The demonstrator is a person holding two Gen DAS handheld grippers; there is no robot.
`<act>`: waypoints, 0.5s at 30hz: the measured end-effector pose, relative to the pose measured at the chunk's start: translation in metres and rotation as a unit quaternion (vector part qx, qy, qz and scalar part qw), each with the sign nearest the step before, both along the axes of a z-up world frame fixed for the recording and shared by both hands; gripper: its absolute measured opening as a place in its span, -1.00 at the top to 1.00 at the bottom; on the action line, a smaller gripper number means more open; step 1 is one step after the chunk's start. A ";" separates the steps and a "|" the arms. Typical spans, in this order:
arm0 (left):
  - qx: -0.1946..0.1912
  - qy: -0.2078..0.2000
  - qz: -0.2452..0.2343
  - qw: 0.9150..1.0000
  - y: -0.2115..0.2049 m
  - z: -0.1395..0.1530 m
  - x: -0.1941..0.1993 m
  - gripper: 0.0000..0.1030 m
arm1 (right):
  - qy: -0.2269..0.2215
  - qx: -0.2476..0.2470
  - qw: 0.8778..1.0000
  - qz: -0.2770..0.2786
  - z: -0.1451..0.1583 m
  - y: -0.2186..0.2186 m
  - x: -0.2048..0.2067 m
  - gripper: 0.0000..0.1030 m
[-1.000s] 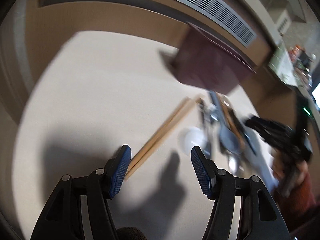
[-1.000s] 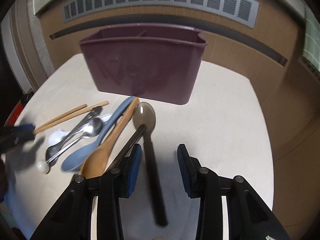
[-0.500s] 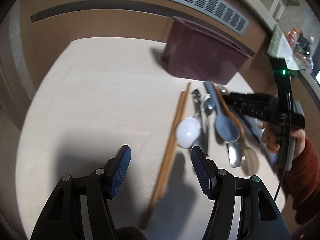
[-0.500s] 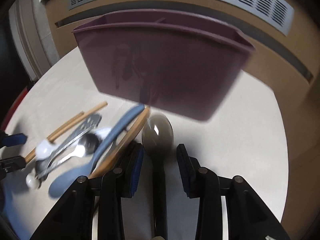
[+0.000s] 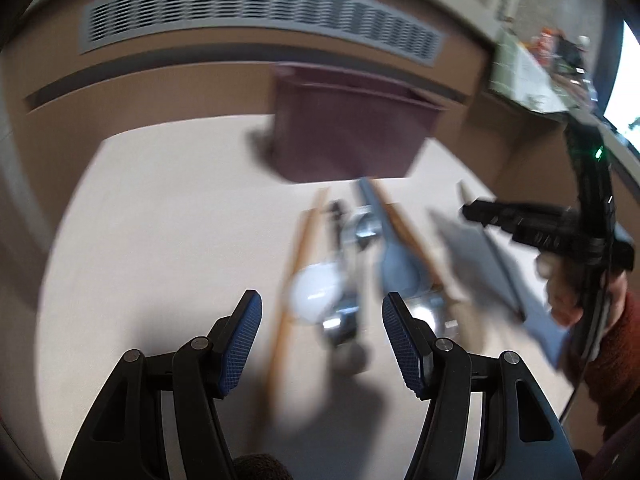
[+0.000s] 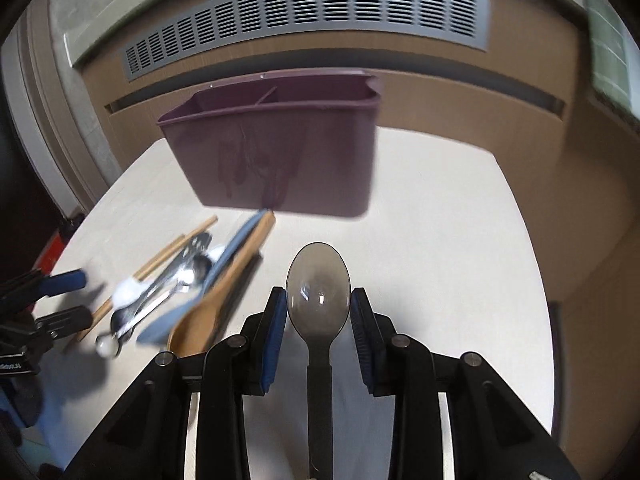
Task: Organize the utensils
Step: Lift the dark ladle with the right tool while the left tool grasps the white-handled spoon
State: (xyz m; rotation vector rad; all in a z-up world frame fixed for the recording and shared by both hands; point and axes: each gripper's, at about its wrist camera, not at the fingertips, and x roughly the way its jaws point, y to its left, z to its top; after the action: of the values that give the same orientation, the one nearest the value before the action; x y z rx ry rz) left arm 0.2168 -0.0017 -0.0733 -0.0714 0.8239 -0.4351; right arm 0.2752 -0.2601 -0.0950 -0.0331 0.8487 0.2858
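The smoky plastic spoon [image 6: 319,292] looks light, stiff and slick. The right gripper [image 6: 319,312] is closing, its jaws flanking the bowl without clearly pinching; the narrow neck just behind seems a surer hold. The left gripper [image 5: 322,340] stands spread and empty.

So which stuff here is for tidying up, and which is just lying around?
For the job:
- smoky spoon between the closing right gripper's jaws
- purple caddy
- chopsticks
- wooden spoon
- blue spoon
- metal spoons
- white spoon
- left gripper, open

Just around:
- wall vent
- table
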 end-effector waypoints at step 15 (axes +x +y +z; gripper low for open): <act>0.021 0.015 0.074 0.997 -0.028 -0.026 -0.024 -0.23 | -0.018 -0.009 1.000 0.014 -0.013 -0.002 -0.071 0.43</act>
State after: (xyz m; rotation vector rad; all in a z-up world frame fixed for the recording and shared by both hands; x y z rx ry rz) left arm 0.1931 -0.0298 -0.0992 -0.0996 0.8515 -0.2767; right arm 0.2045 -0.2617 -0.1084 -0.0665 0.8158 0.3035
